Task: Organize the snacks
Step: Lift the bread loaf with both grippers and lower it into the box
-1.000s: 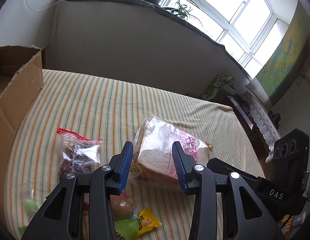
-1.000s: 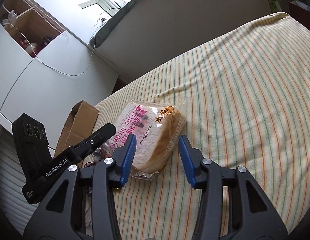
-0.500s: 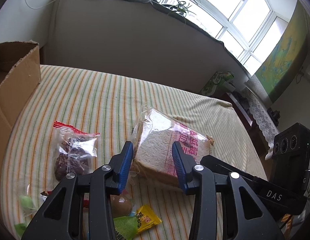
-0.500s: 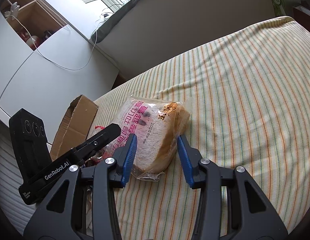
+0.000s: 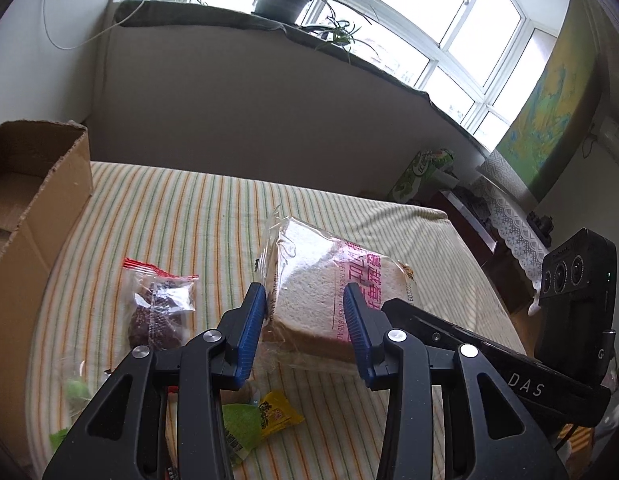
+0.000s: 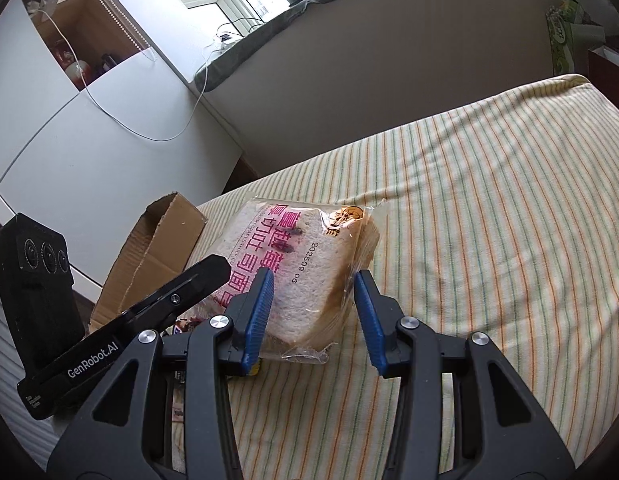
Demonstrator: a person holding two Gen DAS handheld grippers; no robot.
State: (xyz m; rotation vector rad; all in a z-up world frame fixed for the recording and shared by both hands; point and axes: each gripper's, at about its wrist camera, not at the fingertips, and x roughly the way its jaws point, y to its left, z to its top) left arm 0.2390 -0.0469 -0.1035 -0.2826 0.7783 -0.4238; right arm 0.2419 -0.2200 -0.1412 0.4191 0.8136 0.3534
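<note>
Striped cloth-covered bed [image 6: 489,200] serving as the sorting surface, open brown cardboard box [image 5: 33,200] at its left edge, apparently awaiting snacks. Clear-wrapped sliced white bread pack [image 5: 321,292] tilted, apparently raised off the cloth, flanked by 2 narrow-set grippers, left gripper [image 5: 305,320] and right gripper [image 6: 314,304]; pad contact unclear. Small clear chocolate-cake packet [image 5: 161,304] and yellow candy wrapper [image 5: 279,412] lying nearby, unsorted.

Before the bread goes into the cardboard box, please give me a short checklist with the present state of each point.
1. Left gripper closed on the bread bag: cannot tell; pads sit at its corner.
2. Right gripper closed on the bag: cannot tell; a gap shows at one pad.
3. Cardboard box open on top: ok.
4. Bag lifted off the striped cloth: cannot tell.
5. Chocolate snack pack lies beside the bag, apart from it: ok.
</note>
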